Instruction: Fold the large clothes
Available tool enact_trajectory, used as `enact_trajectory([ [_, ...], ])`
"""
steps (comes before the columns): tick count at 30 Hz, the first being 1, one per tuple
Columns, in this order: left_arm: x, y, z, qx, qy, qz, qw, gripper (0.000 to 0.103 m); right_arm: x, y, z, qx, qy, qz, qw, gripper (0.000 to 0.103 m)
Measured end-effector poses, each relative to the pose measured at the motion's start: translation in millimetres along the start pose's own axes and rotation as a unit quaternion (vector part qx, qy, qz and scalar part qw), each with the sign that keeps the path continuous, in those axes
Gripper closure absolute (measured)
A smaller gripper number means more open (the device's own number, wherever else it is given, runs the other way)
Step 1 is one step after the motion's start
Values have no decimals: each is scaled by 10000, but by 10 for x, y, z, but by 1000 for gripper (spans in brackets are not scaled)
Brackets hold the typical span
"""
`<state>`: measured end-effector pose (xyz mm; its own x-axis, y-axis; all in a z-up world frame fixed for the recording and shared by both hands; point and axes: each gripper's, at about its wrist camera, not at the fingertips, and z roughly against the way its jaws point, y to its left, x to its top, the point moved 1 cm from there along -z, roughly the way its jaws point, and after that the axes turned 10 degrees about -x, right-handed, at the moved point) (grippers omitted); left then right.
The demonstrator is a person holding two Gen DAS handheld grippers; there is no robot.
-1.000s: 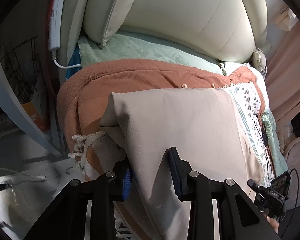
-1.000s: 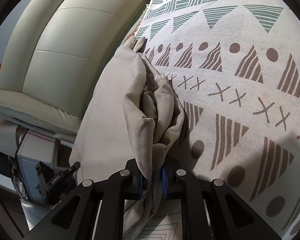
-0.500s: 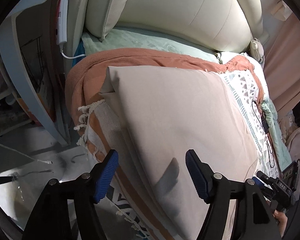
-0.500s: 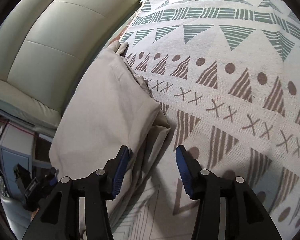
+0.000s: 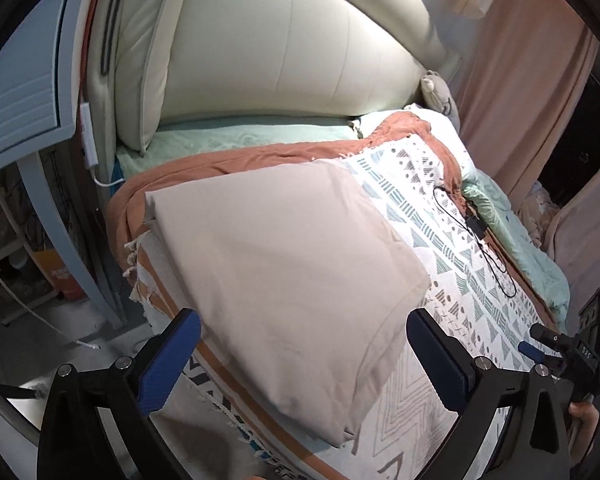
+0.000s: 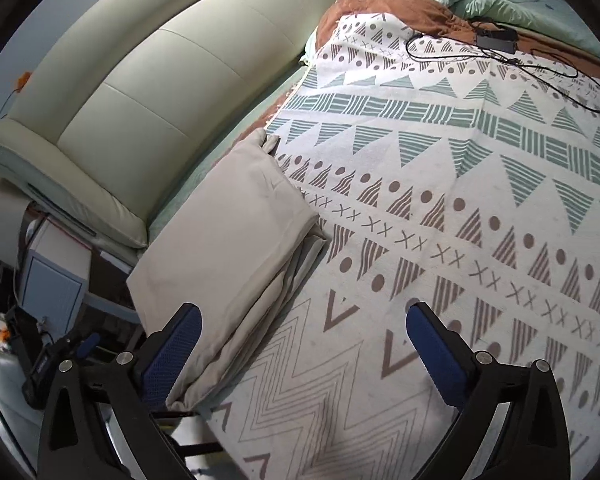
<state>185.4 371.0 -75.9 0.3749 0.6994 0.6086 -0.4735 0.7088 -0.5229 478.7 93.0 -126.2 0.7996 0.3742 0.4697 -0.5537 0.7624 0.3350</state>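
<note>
A beige folded cloth (image 5: 284, 264) lies flat on the patterned bedspread (image 5: 452, 264) near the bed's corner. It also shows in the right wrist view (image 6: 228, 252) as a layered stack along the bed's left edge. My left gripper (image 5: 300, 356) is open and empty, held above the cloth's near end. My right gripper (image 6: 304, 348) is open and empty, above the bedspread (image 6: 440, 184) just right of the cloth's near corner.
A cream padded headboard (image 5: 284, 52) stands at the far side. An orange blanket (image 5: 228, 160) and mint sheet (image 5: 236, 132) lie under the bedspread. A black cable with adapter (image 6: 496, 38) lies on the bed. A blue cabinet (image 5: 24, 88) stands left. Pink curtains (image 5: 524, 92) hang right.
Both grippers let go of the beige cloth, opened wide and pulled back. The cloth now lies flat and folded on the bed.
</note>
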Motion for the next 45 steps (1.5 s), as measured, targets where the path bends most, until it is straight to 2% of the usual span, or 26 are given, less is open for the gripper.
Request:
enact_trajectory([
  [13,-357,-1004,646,-454,-255,-852,9950,0,-463,-305,1388,-37,-785,-67,9969,0],
  [20,-646,-1397,970,-613,-400,-1288,9890,0,-823,-568,2009,-405,-1143,-155,9925,0],
  [26,-859,-1595,1222,-674,-446,-1600,9838,0,-1185,-761,2555,-673,-1540,-258,9854,0],
  [31,-1096,-1735,1435,-775,-517,-1928,9768,0,-1525,-796,2990,-1188,-1980,-45,9730,0],
  [34,-1246,-1829,1562,-861,-531,-2127,9719,0,-1734,-811,3190,-1439,-2103,16,9670,0],
  [40,-1564,-2002,1819,-861,-726,-2582,9595,0,-2199,-815,3564,-1647,-2417,-24,9563,0],
  [45,-1802,-2055,1996,-898,-962,-2675,9545,0,-2608,-775,3792,-1716,-2593,-19,9504,0],
])
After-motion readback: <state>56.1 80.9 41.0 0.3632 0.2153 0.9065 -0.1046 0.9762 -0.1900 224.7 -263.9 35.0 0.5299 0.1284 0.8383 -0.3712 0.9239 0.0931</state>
